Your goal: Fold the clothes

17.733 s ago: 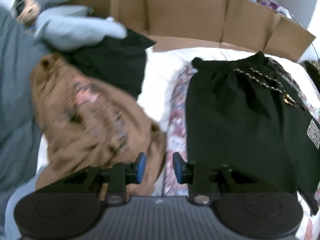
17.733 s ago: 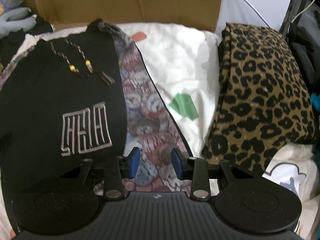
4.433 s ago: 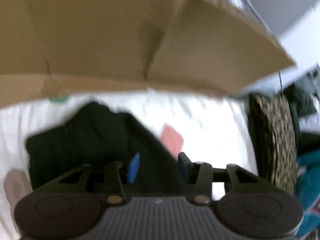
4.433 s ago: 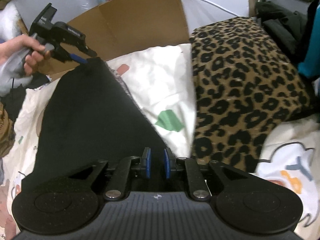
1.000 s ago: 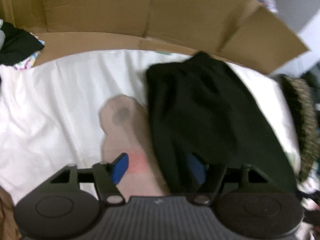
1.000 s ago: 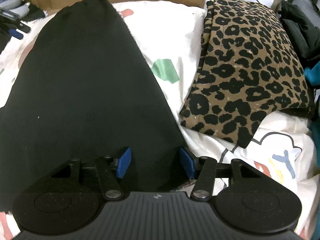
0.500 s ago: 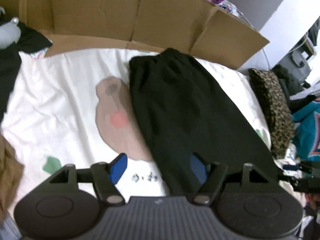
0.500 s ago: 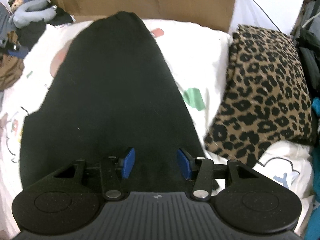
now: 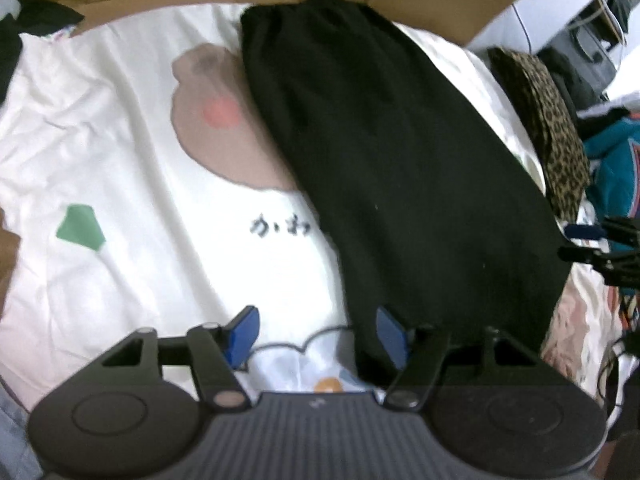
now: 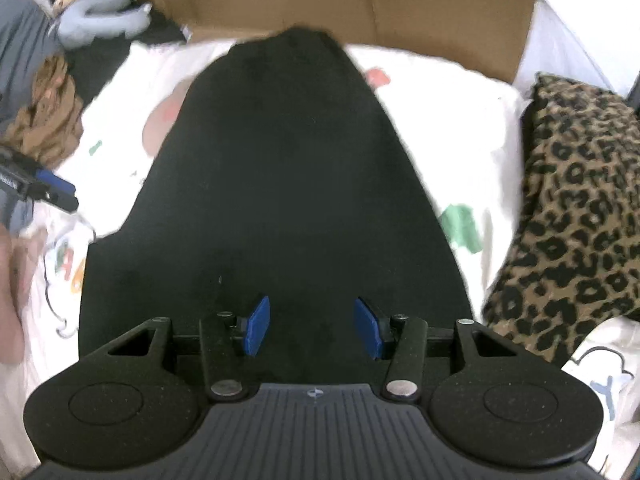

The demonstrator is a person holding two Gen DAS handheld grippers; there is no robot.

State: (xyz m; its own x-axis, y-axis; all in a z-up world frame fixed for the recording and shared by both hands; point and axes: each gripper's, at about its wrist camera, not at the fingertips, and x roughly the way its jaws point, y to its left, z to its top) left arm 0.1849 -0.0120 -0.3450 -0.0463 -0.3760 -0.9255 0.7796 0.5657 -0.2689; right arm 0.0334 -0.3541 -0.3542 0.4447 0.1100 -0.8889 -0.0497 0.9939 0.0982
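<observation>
A black garment (image 9: 392, 152), folded into a long strip, lies flat on the white printed sheet (image 9: 100, 152), its narrow end at the cardboard. My left gripper (image 9: 318, 338) hovers at the garment's near left edge. Its jaws are closing, with only sheet and the garment's edge under them and nothing pressed. In the right wrist view the garment (image 10: 288, 180) fills the middle. My right gripper (image 10: 312, 326) stands open above its near end and grips nothing. Each gripper shows in the other's view: the right gripper (image 9: 592, 240) at the garment's right corner, the left gripper (image 10: 44, 188) at its left side.
A cardboard wall (image 10: 360, 4) closes the far side. A leopard-print cushion (image 10: 580, 200) lies right of the garment. A brown garment (image 10: 48, 120) and a grey plush toy (image 10: 96, 12) sit at the far left. Teal cloth (image 9: 616, 176) lies beyond the cushion.
Both grippers have drawn back along the black garment toward its near end. The right one rose, so more of the garment shows. The left gripper has come into the right wrist view.
</observation>
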